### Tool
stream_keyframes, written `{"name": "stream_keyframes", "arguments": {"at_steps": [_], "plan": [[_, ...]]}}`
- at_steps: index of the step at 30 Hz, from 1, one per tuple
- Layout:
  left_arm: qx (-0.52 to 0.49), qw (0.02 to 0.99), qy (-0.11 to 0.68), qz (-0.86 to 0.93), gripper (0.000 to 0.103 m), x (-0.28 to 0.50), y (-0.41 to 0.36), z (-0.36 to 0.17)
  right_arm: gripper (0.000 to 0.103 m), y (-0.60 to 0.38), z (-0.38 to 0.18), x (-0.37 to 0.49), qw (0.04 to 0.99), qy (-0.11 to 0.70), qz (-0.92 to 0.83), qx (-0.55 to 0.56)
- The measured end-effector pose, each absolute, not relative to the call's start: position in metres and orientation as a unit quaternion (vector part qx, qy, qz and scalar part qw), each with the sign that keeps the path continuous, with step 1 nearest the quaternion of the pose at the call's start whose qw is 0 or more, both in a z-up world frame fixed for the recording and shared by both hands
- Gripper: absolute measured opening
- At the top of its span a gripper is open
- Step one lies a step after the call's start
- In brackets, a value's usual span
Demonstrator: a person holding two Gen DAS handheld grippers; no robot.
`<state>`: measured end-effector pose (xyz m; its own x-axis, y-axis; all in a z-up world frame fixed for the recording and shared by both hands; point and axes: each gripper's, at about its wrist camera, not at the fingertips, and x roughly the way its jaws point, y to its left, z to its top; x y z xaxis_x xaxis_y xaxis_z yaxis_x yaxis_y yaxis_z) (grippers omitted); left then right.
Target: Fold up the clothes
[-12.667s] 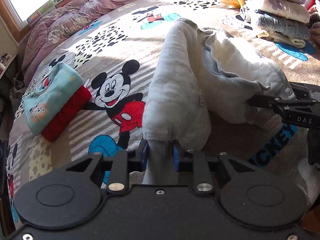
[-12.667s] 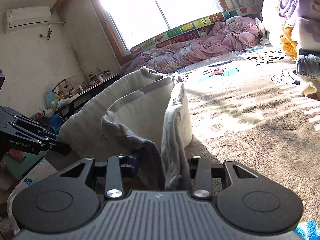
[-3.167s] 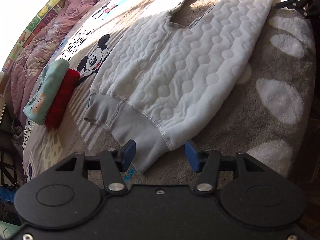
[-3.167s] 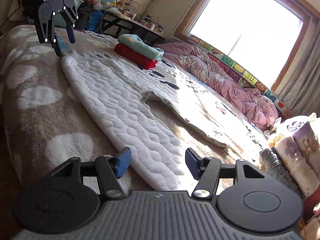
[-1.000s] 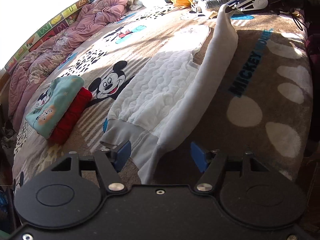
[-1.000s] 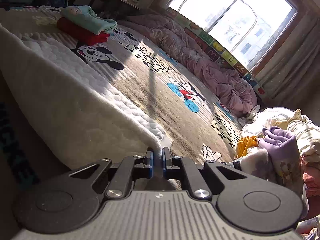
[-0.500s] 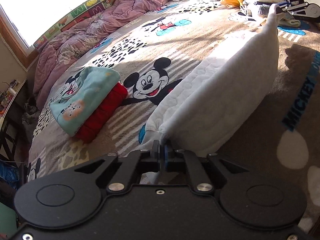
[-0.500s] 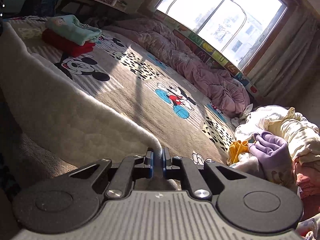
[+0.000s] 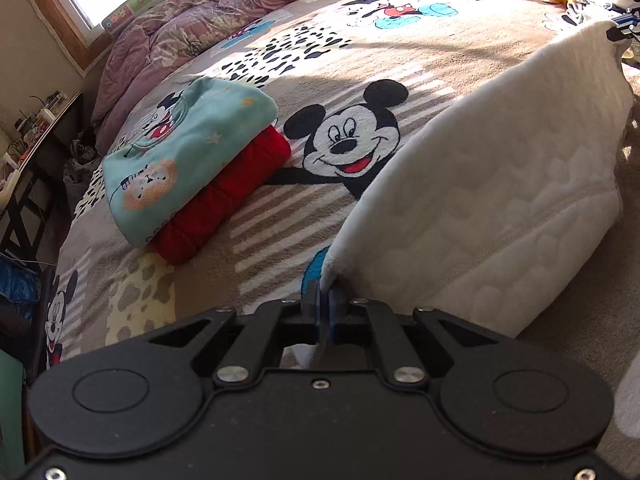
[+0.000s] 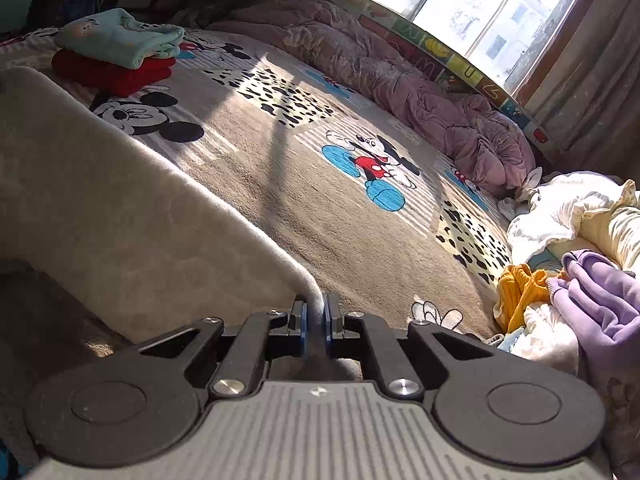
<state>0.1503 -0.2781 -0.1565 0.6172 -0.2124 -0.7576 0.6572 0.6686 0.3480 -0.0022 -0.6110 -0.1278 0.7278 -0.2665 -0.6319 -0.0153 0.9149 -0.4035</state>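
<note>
Left gripper: my left gripper [image 9: 323, 304] has its jaws clenched on a near corner of the white quilted garment [image 9: 492, 184].
Right gripper: my right gripper [image 10: 316, 316] has its jaws clenched on the garment's other end; in the left view it shows as a small dark clamp at the far right.
Garment: it hangs as a lifted sheet strung between my two grippers, its lower part resting on the bed.
Progress: I judge this fold is mid-way, the held edge raised but not yet laid over and smoothed.
Done: a teal top [image 9: 180, 152] sits folded on a red garment [image 9: 224, 200], left of the sheet.
Left to do: a loose heap of clothes [image 10: 568, 280], purple, yellow and cream, waits on the right.
Surface: a bed under a tan Mickey Mouse blanket [image 10: 304, 184].
Room: a crumpled pink quilt [image 10: 440, 108] along the far edge, a bright window [image 10: 460, 4] behind it, a cluttered dark desk [image 9: 36, 136] far left.
</note>
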Motion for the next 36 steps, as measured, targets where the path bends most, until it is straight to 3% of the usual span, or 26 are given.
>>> {"name": "stream_keyframes", "arguments": {"at_steps": [20, 22, 24, 25, 33, 35, 36], "plan": [[0.272, 0.85, 0.417, -0.17, 0.002, 0.19, -0.305, -0.185, 0.01, -0.654, -0.159, 0.062, 0.905, 0.419, -0.035, -0.063], [0.272, 0.849, 0.421, -0.164, 0.003, 0.191, -0.306, -0.186, 0.016, -0.655, -0.161, 0.061, 0.906, 0.417, -0.041, -0.057], [0.272, 0.848, 0.426, -0.158, 0.003, 0.192, -0.306, -0.187, 0.045, -0.664, -0.159, 0.055, 0.912, 0.404, -0.064, -0.027], [0.267, 0.849, 0.429, -0.156, 0.003, 0.193, -0.306, -0.187, 0.05, -0.672, -0.156, 0.049, 0.916, 0.393, -0.074, 0.003], [0.233, 0.849, 0.448, -0.152, 0.003, 0.194, -0.297, -0.181, 0.06, -0.718, -0.176, -0.006, 0.897, 0.347, -0.123, 0.245], [0.241, 0.847, 0.446, -0.159, 0.003, 0.191, -0.295, -0.181, 0.059, -0.726, -0.192, -0.016, 0.879, 0.341, -0.125, 0.309], [0.244, 0.846, 0.446, -0.163, 0.003, 0.189, -0.294, -0.182, 0.051, -0.729, -0.2, -0.021, 0.869, 0.336, -0.126, 0.339]]}}
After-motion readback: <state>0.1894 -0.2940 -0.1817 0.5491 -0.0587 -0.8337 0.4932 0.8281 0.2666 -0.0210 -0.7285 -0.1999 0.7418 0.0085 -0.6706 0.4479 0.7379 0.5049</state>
